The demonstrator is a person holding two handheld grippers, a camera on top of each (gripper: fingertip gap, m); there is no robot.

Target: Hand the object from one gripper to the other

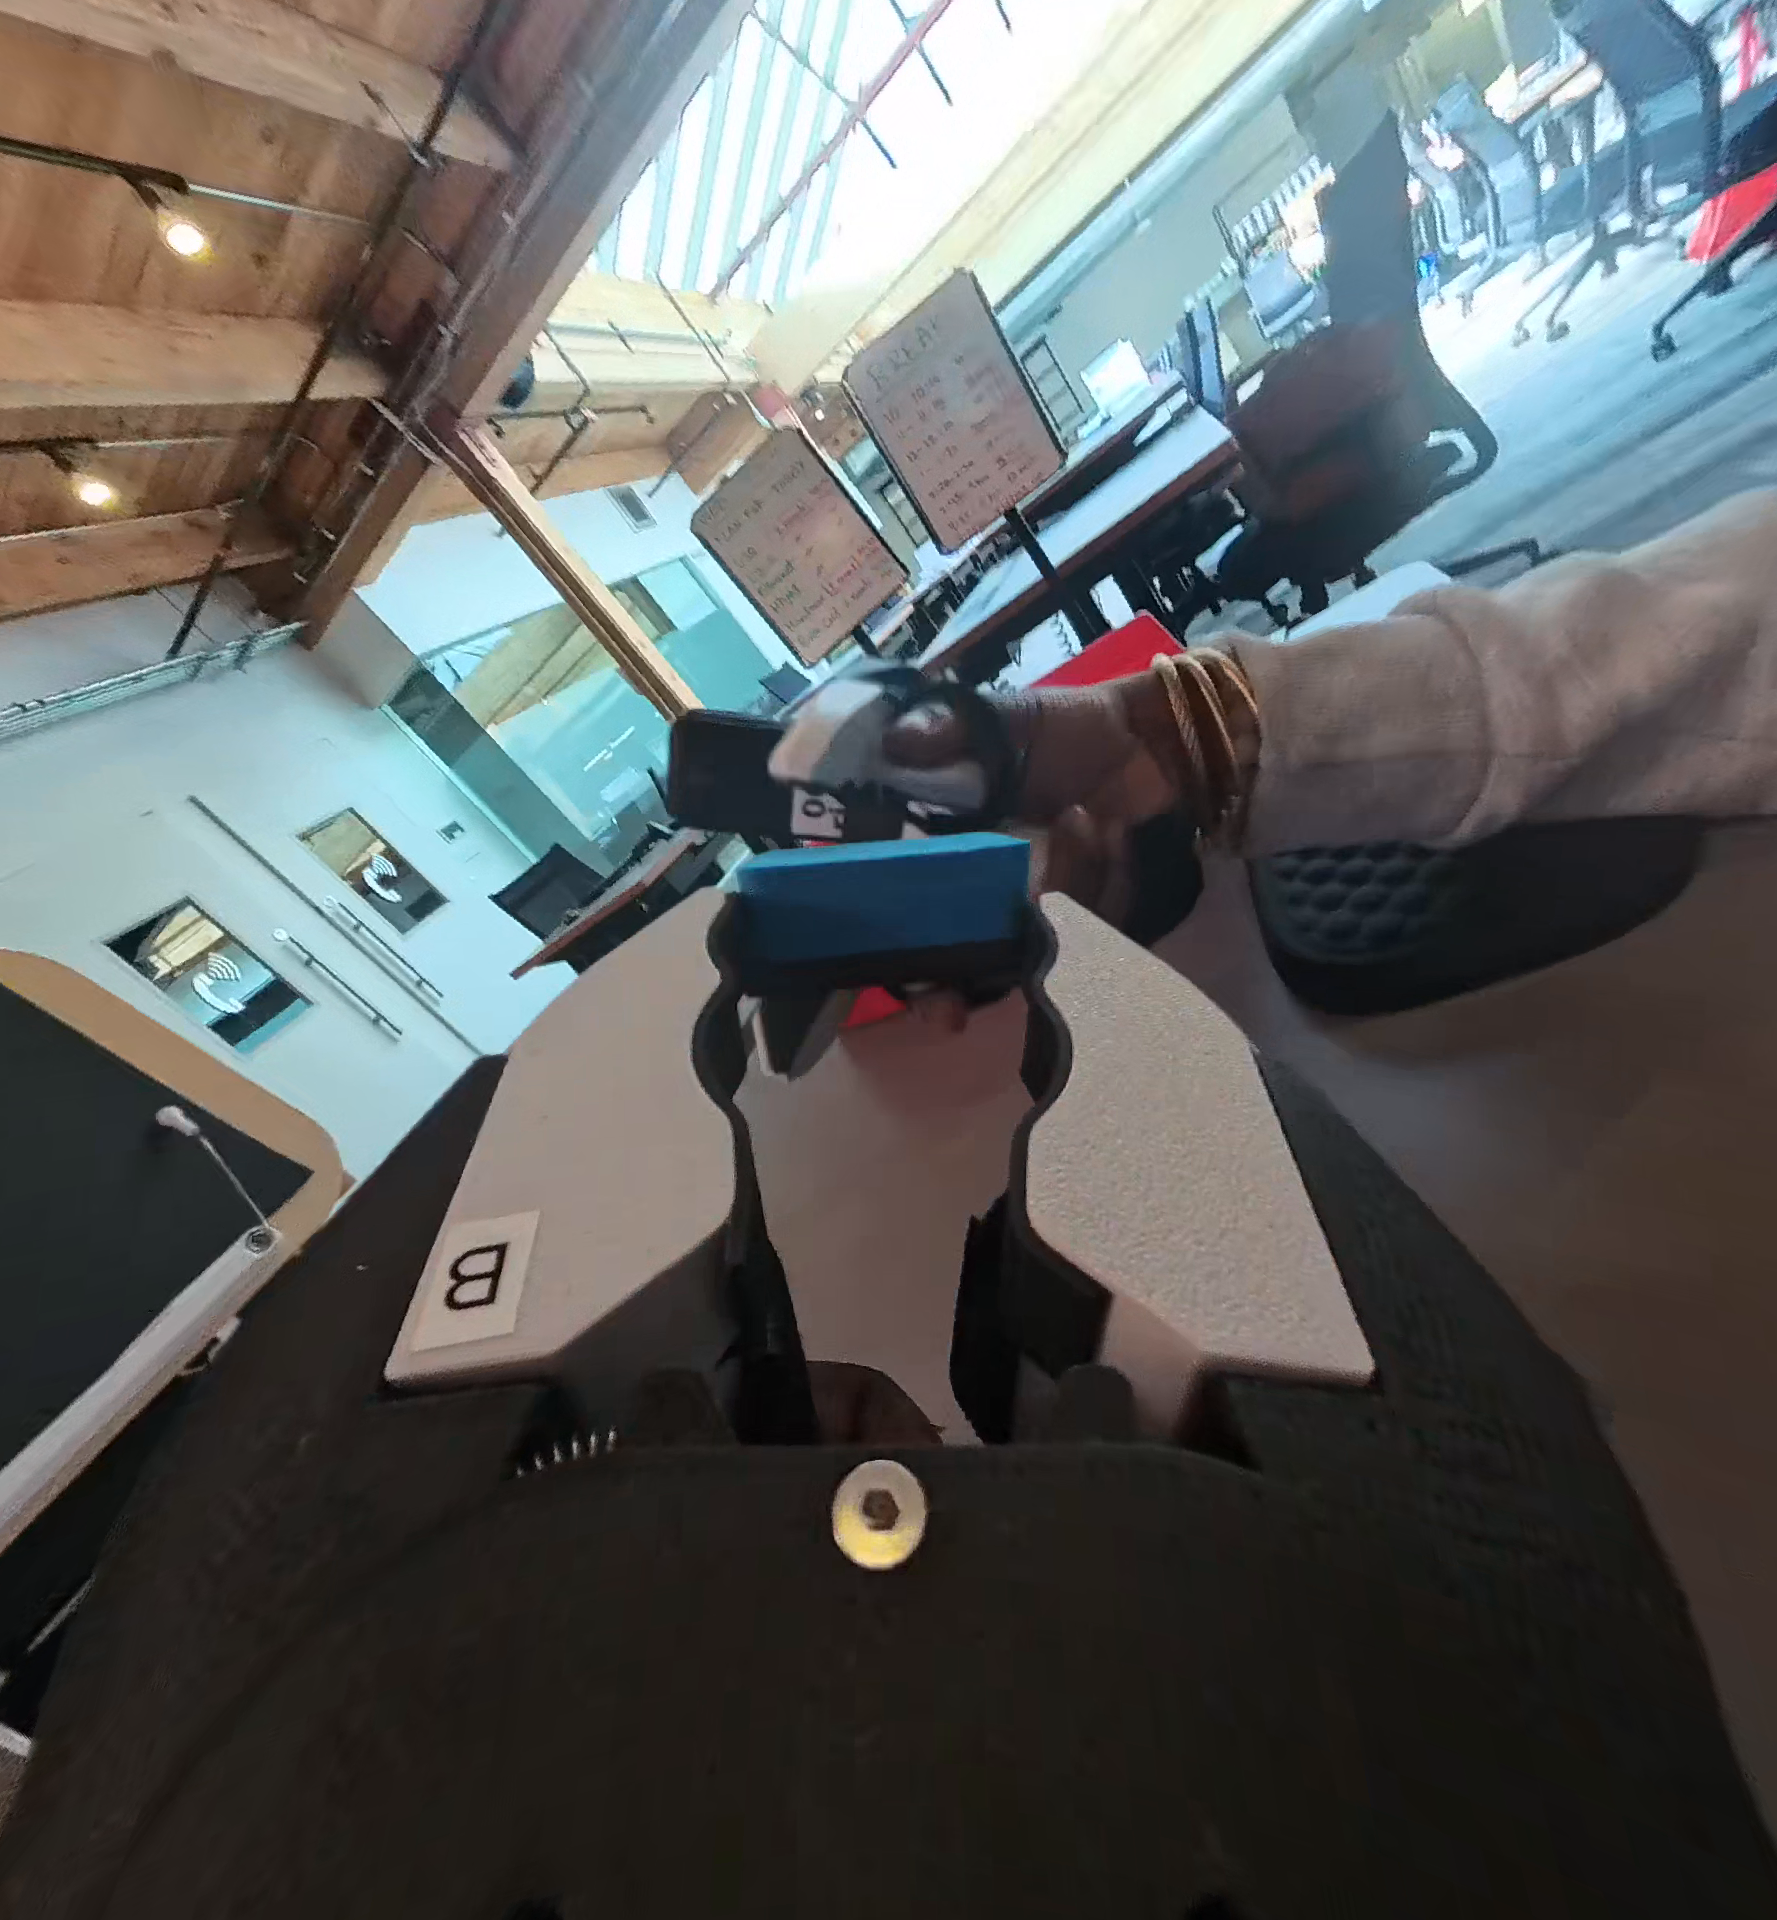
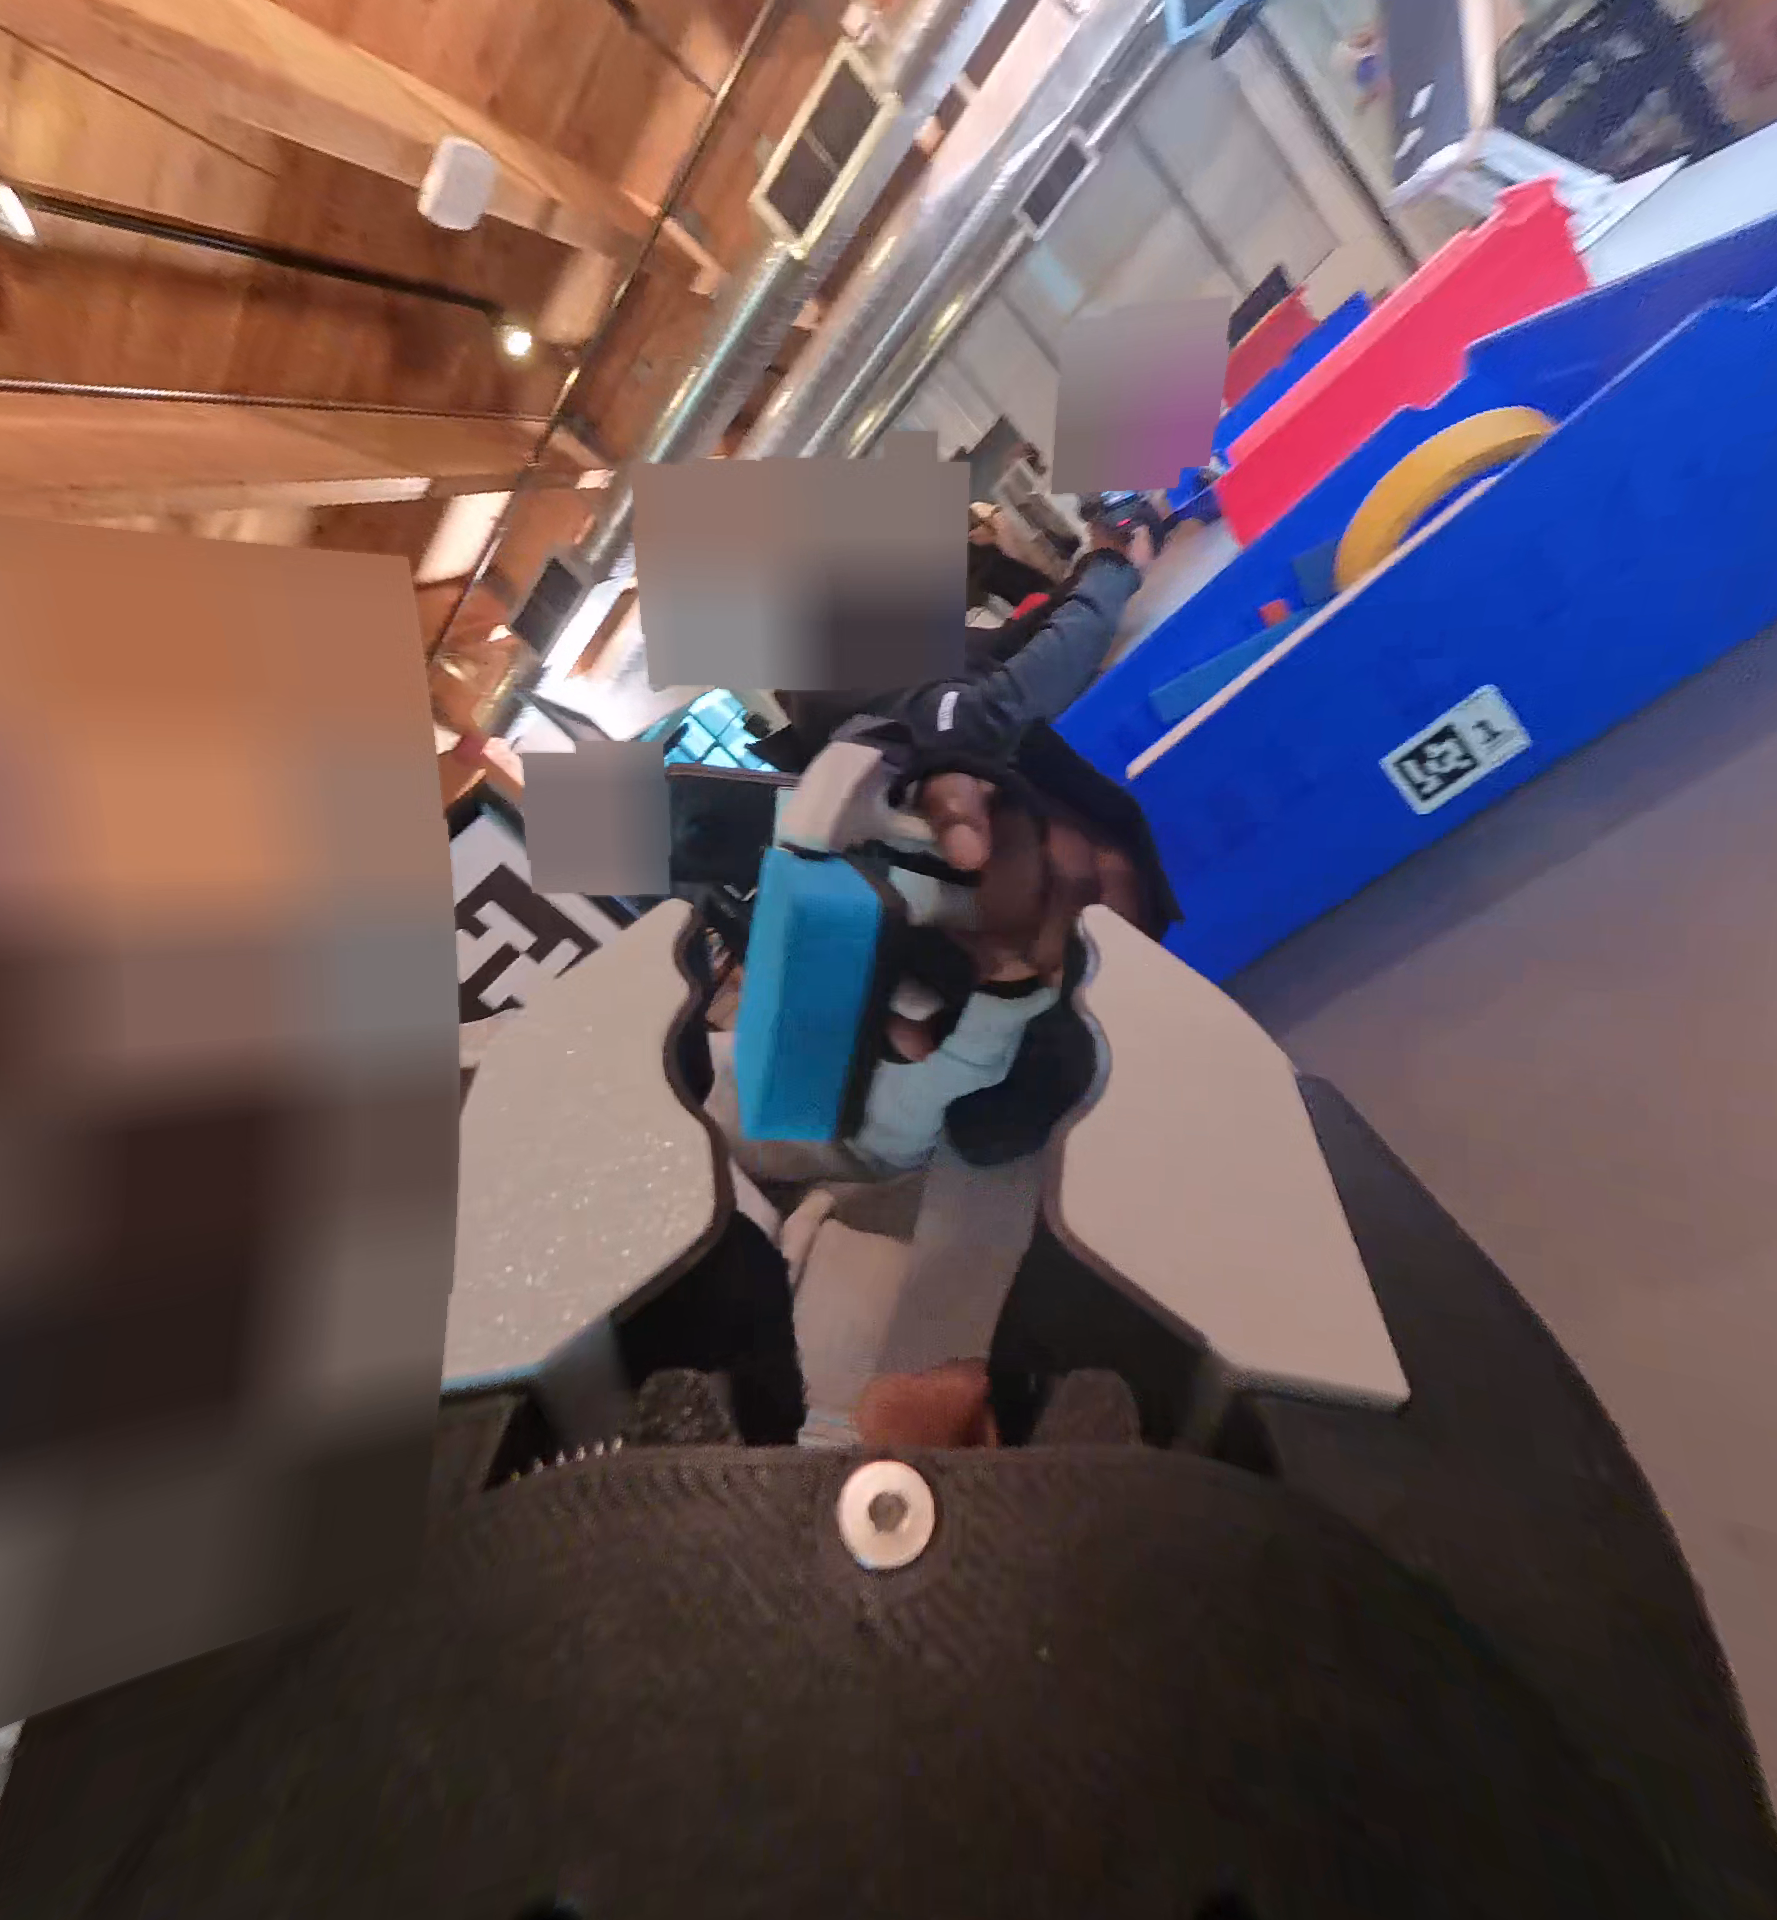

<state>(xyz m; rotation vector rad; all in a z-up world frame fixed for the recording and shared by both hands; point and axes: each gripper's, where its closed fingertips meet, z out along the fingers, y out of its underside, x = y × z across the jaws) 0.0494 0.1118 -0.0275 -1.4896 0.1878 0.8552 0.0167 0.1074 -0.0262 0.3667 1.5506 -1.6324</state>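
Daylight floods through the skylight [image 1: 842, 135], blown out to glare, while small ceiling spotlights [image 1: 183, 237] glow warm. Both views bend at the edges; the right wrist view is softly motion-blurred.

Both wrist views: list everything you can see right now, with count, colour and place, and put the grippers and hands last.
Blue block: one, clamped between the left gripper's fingertips, held in the air.
Blue bin: one, right of the right wrist view, on the grey table.
Yellow roll: one, inside the blue bin.
Red bin: at least one, behind the blue bin.
Whiteboards: two, white, mid-room in the left wrist view.
Office chairs: several, dark, far right.
Left gripper: grey and black, shut on the block.
Right gripper: grey and black, open, block just ahead of its fingers.
Right hand: one, bangles at the wrist, pale sleeve.
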